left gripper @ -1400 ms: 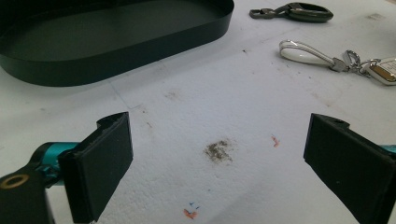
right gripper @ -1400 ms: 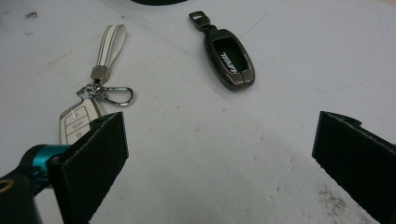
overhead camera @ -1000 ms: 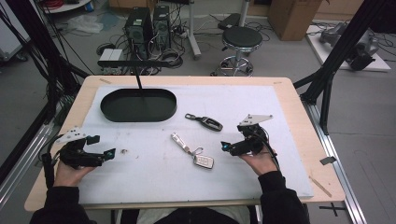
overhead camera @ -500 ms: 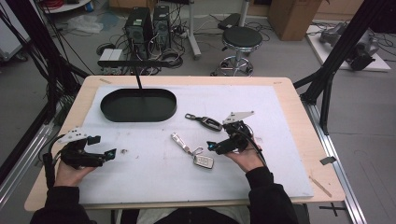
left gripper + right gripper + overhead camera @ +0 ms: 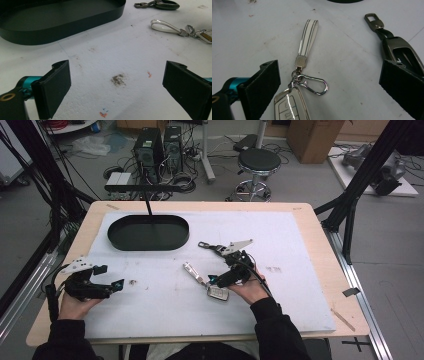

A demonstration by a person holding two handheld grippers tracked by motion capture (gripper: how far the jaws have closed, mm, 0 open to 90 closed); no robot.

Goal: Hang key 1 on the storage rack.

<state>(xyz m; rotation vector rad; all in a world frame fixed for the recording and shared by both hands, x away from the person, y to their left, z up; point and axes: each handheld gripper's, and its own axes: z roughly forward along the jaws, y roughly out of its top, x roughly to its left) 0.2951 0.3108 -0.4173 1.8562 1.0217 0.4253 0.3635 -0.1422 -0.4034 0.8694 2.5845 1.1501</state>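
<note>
Fingers point(image 5: 262, 85) of the right gripper point(image 5: 215, 279) are released, spread wide, nothing between them. They sit low over the white key fob point(image 5: 290, 106), which lies on the counter point(image 5: 310, 270) just ahead of them and slightly toward the gripper's own left finger.

Fob plus strap is one chain: fob nearest the gripper, then a small ring and a silver carabiner clip point(image 5: 314, 85), then the white striped strap point(image 5: 308, 37) running away from the gripper. In the right gripper view that long axis points up the frame and tilts slightly right, so roughly along the gripper's reach, not across it. In the high view it runs from near-right to far-left on the counter point(image 5: 197, 274).

Judgement: closing across the fob body fits this axis; the fob is off-centre in the gap, so a small shift toward the left finger looks needed first.

Dark key fob point(image 5: 402, 53) lies just beside the right finger, partly hidden behind it. Risk of clipping it when closing.

Left gripper point(image 5: 116, 285) is well apart at the near left, fingers point(image 5: 53, 87) also released and empty over a brown stain point(image 5: 118, 79). Right hand point(image 5: 250, 287) is clearly the nearer one.

Black oval tray point(image 5: 148, 233) sits at the far left, empty as far as I can tell.
</note>
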